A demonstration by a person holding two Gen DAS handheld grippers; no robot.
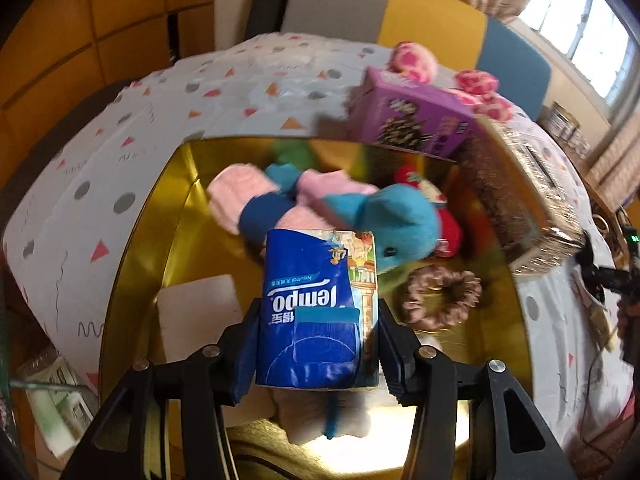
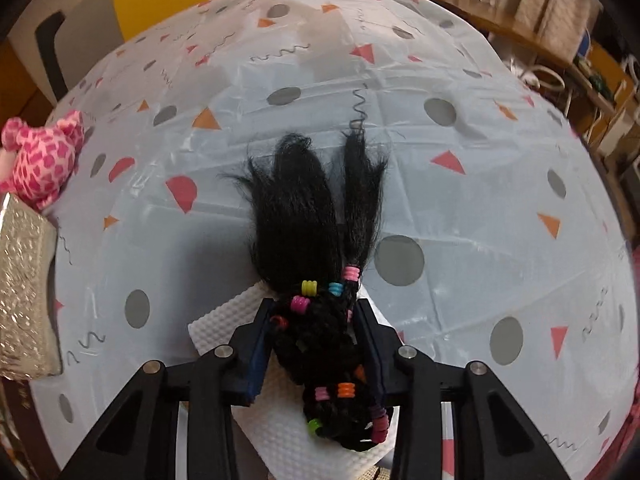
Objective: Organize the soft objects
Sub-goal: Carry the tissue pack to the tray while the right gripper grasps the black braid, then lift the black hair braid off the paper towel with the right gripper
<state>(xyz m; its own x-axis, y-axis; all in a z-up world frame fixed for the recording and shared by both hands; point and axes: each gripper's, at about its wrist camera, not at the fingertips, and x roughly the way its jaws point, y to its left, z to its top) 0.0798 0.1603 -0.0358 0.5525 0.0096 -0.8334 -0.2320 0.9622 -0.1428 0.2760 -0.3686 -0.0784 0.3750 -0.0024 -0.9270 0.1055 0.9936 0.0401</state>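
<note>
A: What is the biggest thing in view?

B: One desk (image 2: 460,208), under a white cloth printed with grey dots, pink and orange triangles and squiggles. On it, in the left wrist view, sits one gold box (image 1: 132,256), open at the top.

A: And what lies in the box?

B: One plush toy (image 1: 360,208) in blue and pink near the middle, something red at 3 o'clock of it, something green at 12 o'clock, too blurred to name. One brown scrunchie (image 1: 442,300) lies at 4 o'clock of the plush, and one white block (image 1: 196,312) at 8 o'clock.

A: Around the box?

B: One purple carton (image 1: 408,116) at its far rim, one glittery lid (image 1: 516,200) leaning at the 2 o'clock edge, and one pink spotted plush (image 1: 412,62) behind the carton.

A: The left tongs?

B: The left tongs (image 1: 318,328) are clamped on one blue tissue pack (image 1: 320,312), held above the box's near side.

A: The right tongs?

B: The right tongs (image 2: 316,336) sit around one black braided hairpiece (image 2: 308,216) with coloured beads, both pads against the braids. Its loose ends fan toward 12 o'clock on the cloth, and one white paper towel (image 2: 224,320) lies beneath it.

A: The room?

B: A yellow, grey and blue panel stands behind the desk, a window at 1 o'clock, shelving to the right.
</note>
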